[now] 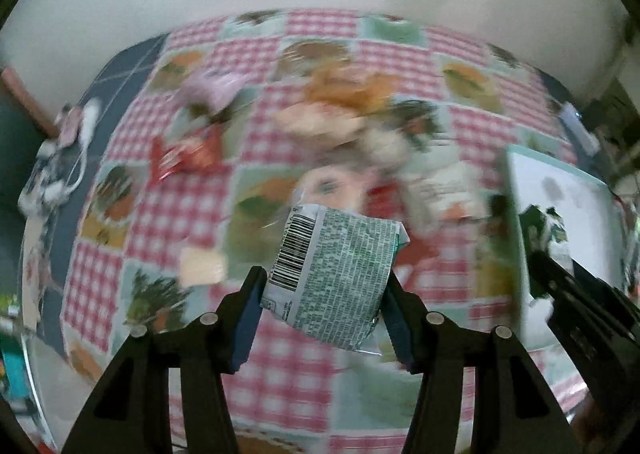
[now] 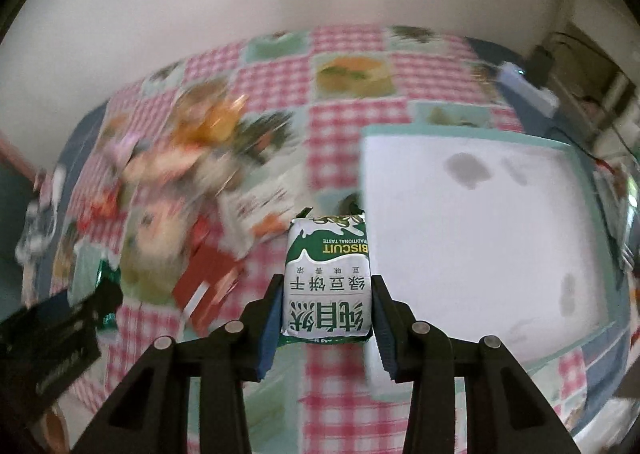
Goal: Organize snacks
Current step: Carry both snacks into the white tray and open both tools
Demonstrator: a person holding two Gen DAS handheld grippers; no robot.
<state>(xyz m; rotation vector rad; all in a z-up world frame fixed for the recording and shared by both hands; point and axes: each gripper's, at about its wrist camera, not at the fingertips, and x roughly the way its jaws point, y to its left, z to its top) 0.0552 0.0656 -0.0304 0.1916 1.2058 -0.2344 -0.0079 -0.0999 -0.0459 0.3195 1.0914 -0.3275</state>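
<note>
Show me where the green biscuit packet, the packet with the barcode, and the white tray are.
Green-and-white biscuit packet (image 2: 326, 286): right wrist view, printed front face.
Pale green packet with barcode (image 1: 336, 274): left wrist view, text-covered back face.
White tray with teal rim (image 2: 480, 238): right wrist view, bare inner floor.

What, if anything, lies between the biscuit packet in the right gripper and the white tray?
Nothing visible. The right gripper holds the green biscuit packet just left of the white tray, whose near edge is beside it; the snack pile lies farther left.

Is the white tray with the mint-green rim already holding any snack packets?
No: in the right wrist view the white tray with the mint-green rim shows only bare white surface with a few grey smudges.
</note>
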